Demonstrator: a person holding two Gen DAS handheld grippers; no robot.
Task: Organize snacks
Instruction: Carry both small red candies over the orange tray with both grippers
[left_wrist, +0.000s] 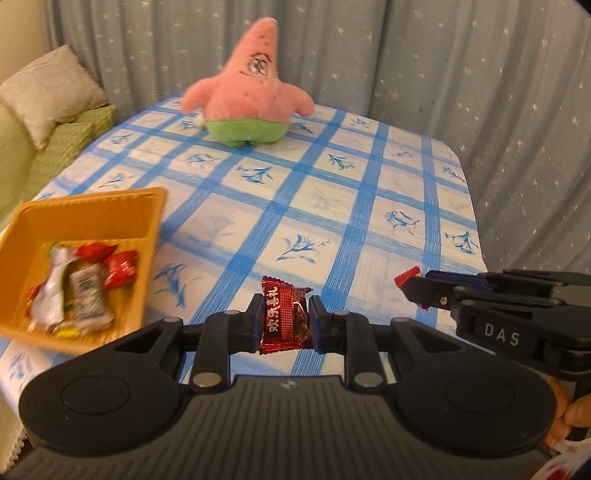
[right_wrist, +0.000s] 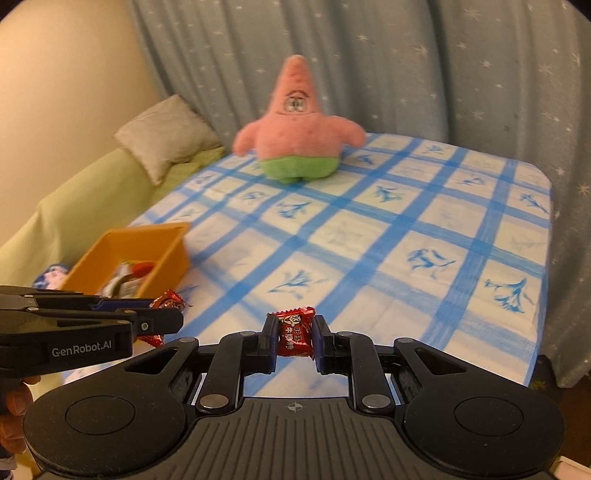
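Two wrapped candies are in your grip, one per gripper, each held clear above the checked cloth. At the lower centre of the left wrist view your left gripper (left_wrist: 283, 320) is clamped on a dark red candy (left_wrist: 284, 317); its long axis runs up and down the frame, one crimped end poking above the pads toward the far side of the table and the other hanging below them, with the white lettering running along that axis. At the lower centre of the right wrist view your right gripper (right_wrist: 294, 334) is pinched tight on a bright red candy (right_wrist: 294, 332), which also stands roughly upright between the pads, its upper crimp fanned out and tipped a little to the right. Just beyond, at the left edge of both views, the orange tray (left_wrist: 153, 236) sits on the blue-and-white tablecloth (left_wrist: 332, 206) with several wrapped snacks (left_wrist: 79, 284) already piled inside, red and silvery ones together; they are too blurred to sort further. Further back, at the upper centre, a pink star plush toy (left_wrist: 247, 88) sits upright at the far edge of the table, in front of the grey starred curtain (left_wrist: 443, 55). A grey pillow (left_wrist: 51, 85) lies at the upper left.
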